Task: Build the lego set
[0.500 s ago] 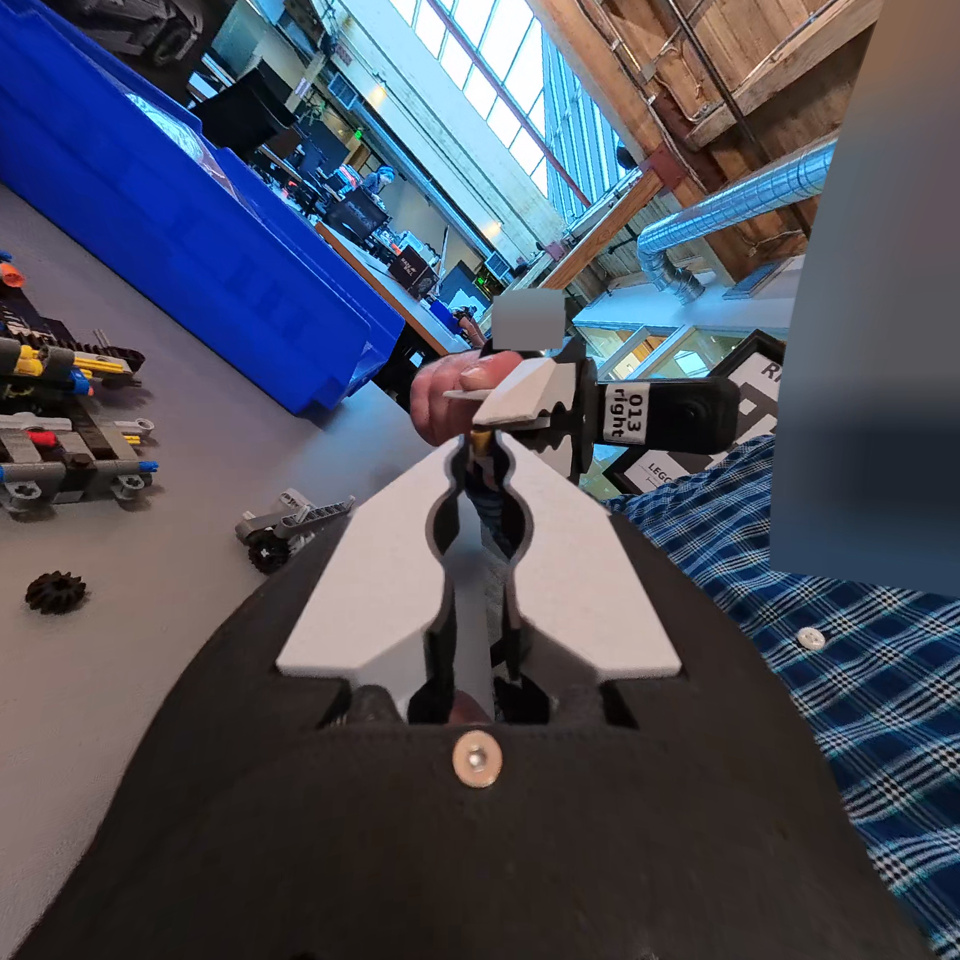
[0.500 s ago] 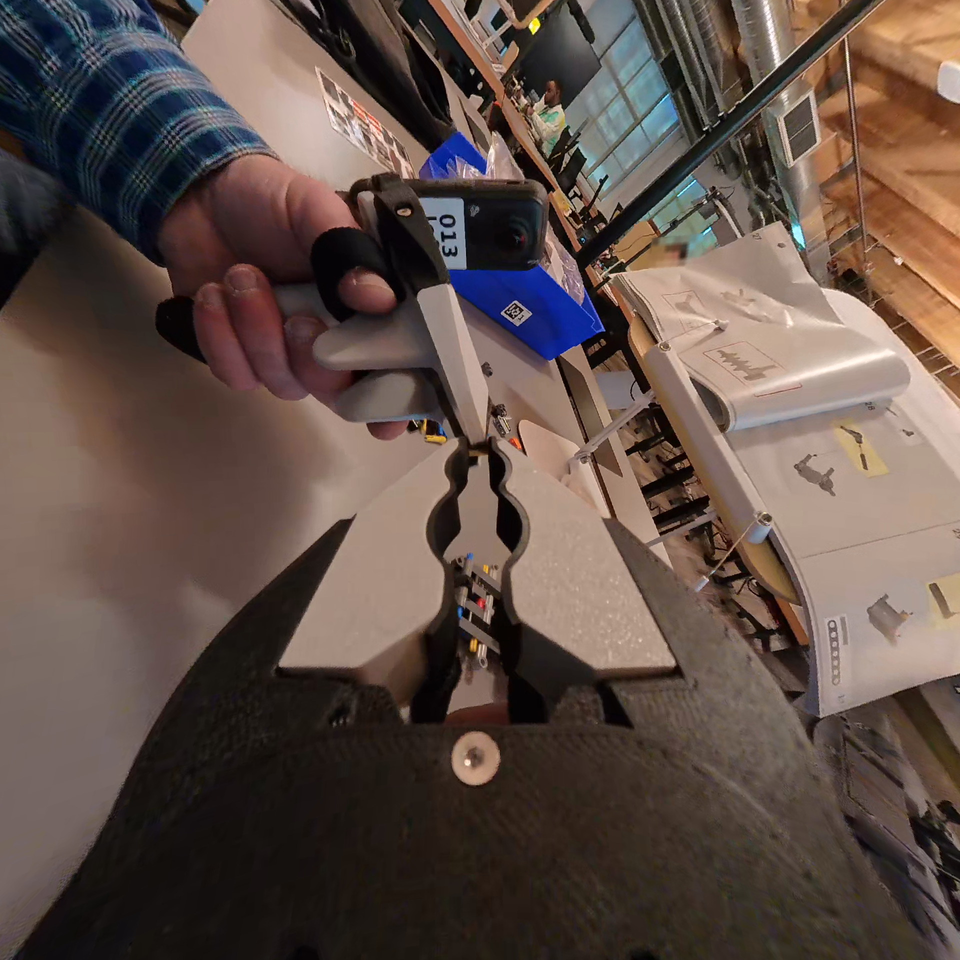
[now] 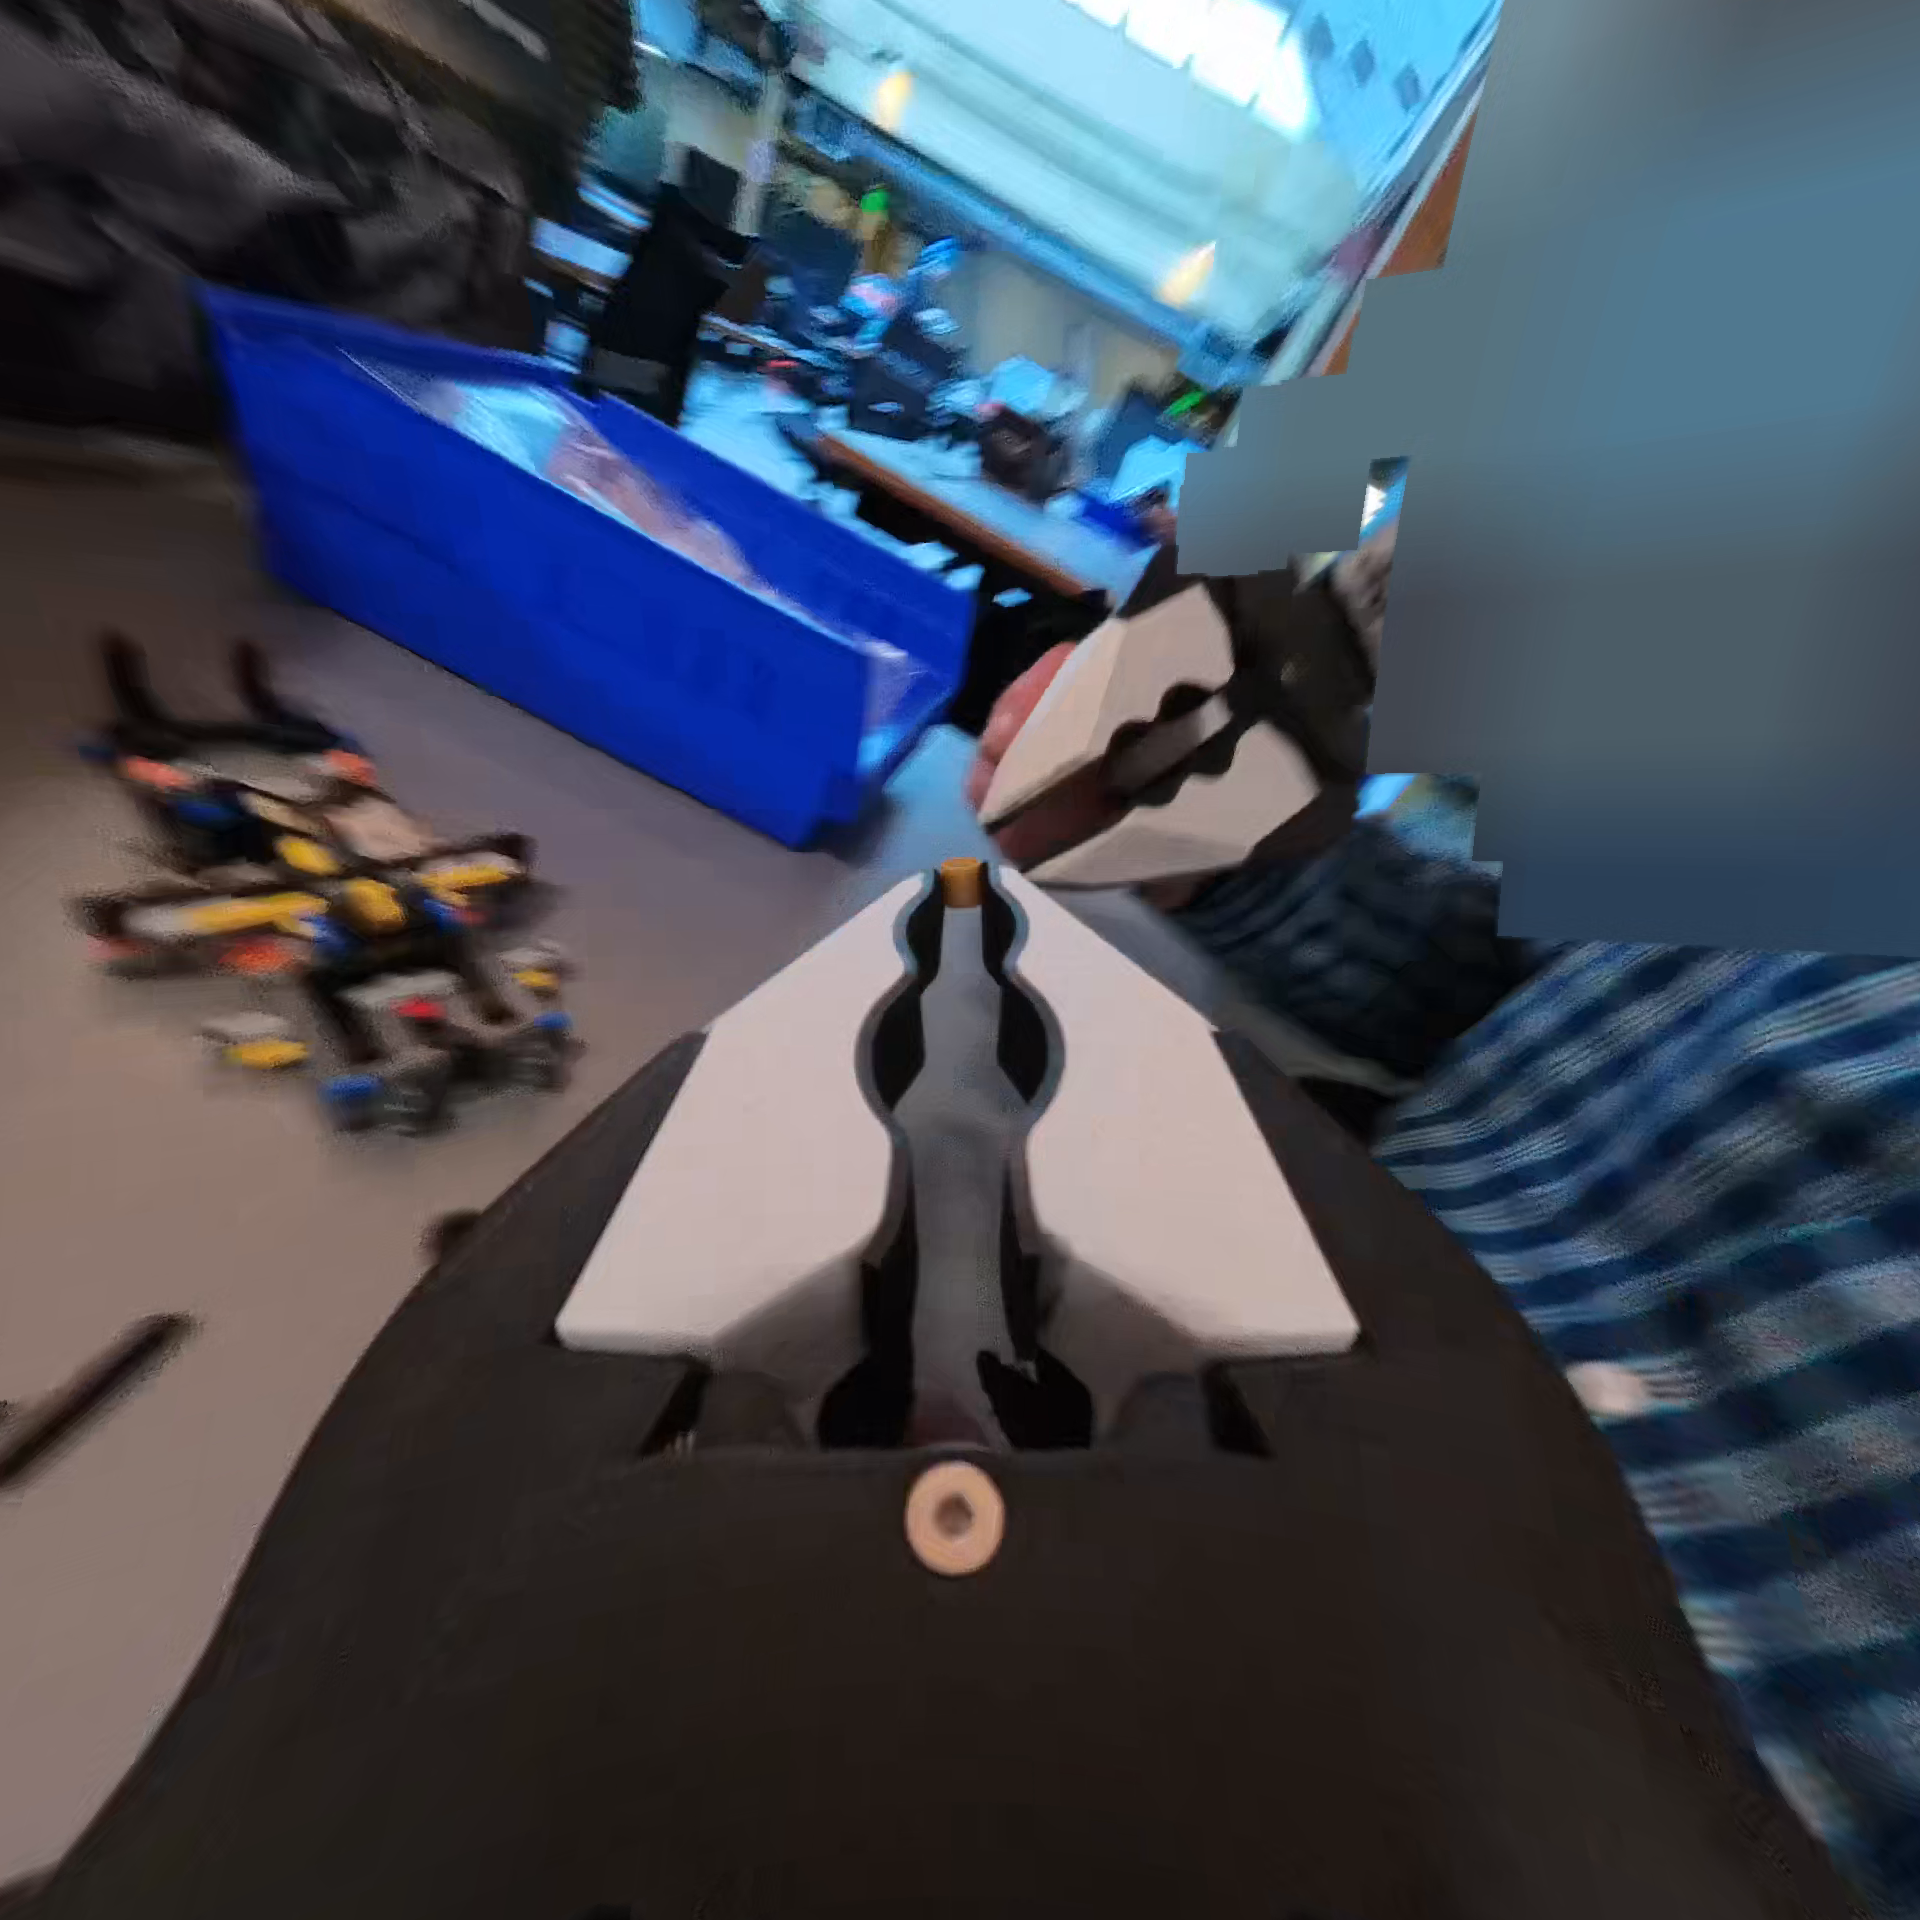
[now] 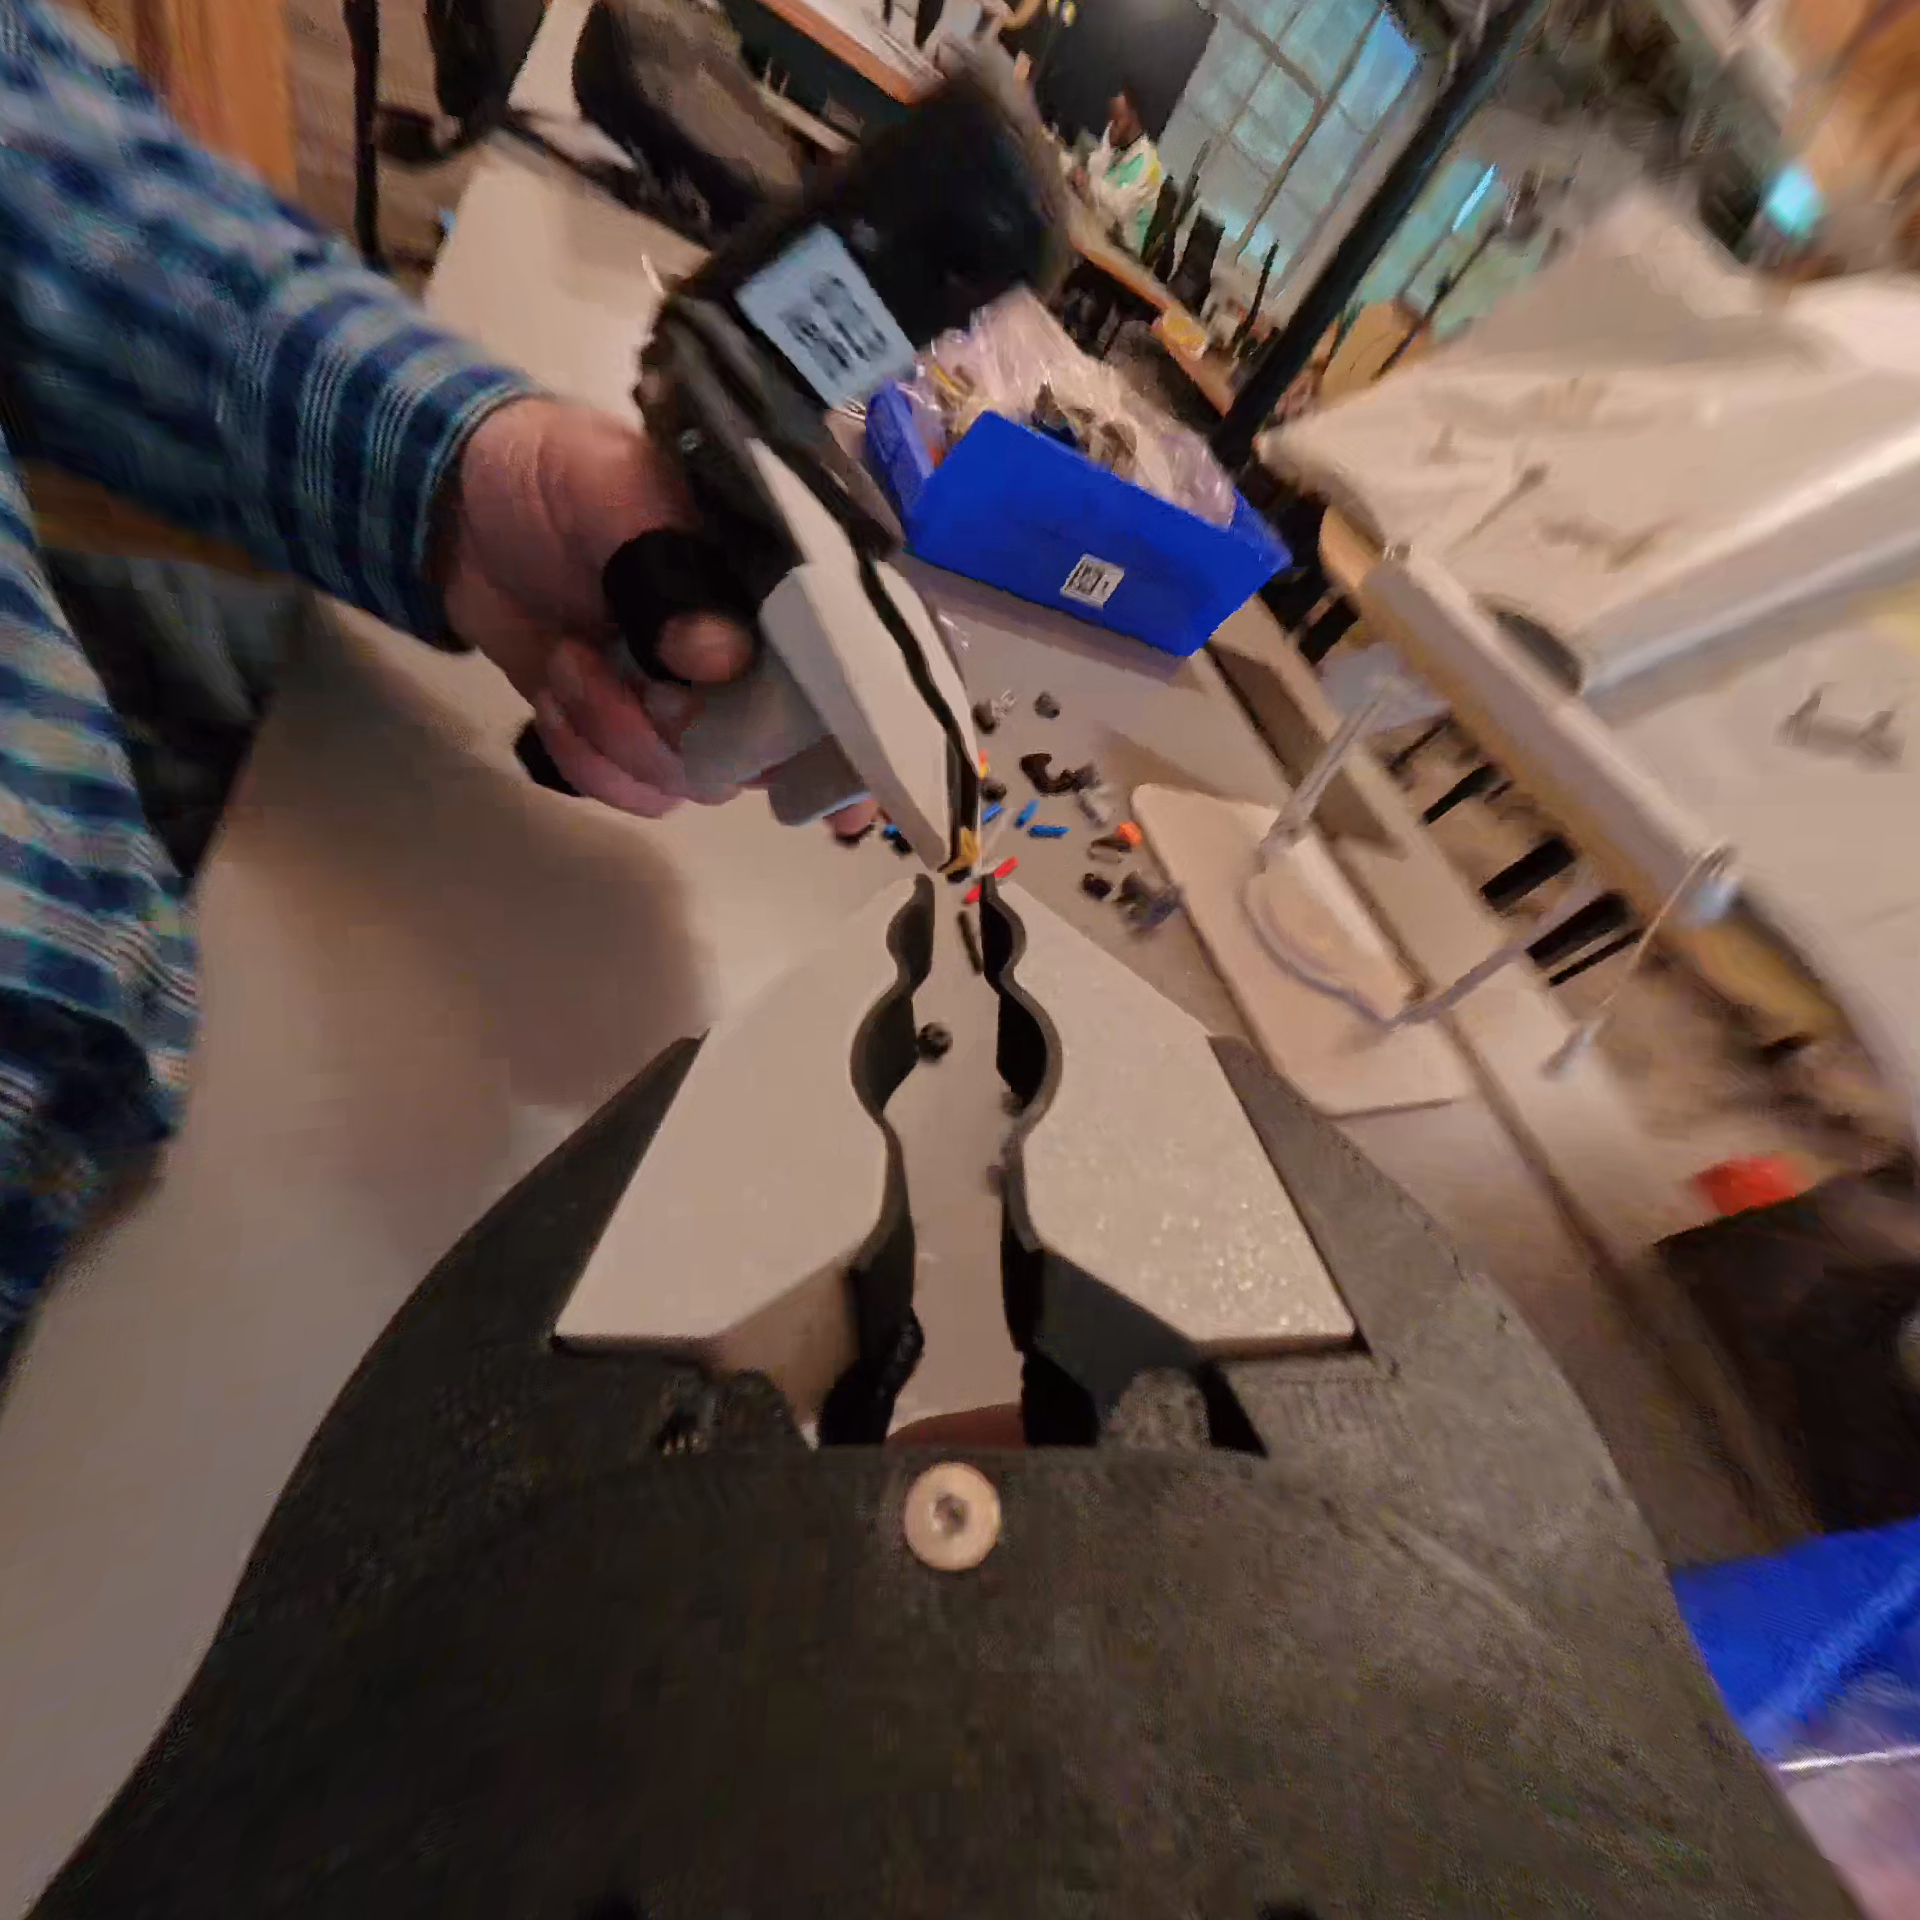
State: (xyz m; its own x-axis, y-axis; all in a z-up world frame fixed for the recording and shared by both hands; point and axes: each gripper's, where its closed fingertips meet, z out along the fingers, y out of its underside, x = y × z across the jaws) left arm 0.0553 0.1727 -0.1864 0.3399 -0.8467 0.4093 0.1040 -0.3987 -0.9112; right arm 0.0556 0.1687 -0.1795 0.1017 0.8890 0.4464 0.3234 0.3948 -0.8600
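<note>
The two grippers have pulled apart since half a second ago, when their tips met nose to nose. Left gripper (image 3: 961,883) now carries a small tan piece (image 3: 960,885) pinched right at its fingertips, fingers clamped on it. Far to the left of those fingers, on the grey counter (image 3: 156,1143), lies the half-built lego model (image 3: 332,925), black with yellow, blue and red bits, badly smeared by motion. Beyond it, left of the tips, sits the blue bin (image 3: 582,582). Just right of the tips and past them hangs the right gripper (image 3: 1049,842), tips close together, seemingly with nothing between them. From the right wrist view, the right gripper (image 4: 954,891) shows a narrow gap between its fingers. Ahead of its tips: loose lego pieces (image 4: 1049,821) scattered on the counter (image 4: 395,1039), and right of them the instruction booklet (image 4: 1662,644) on its stand.
</note>
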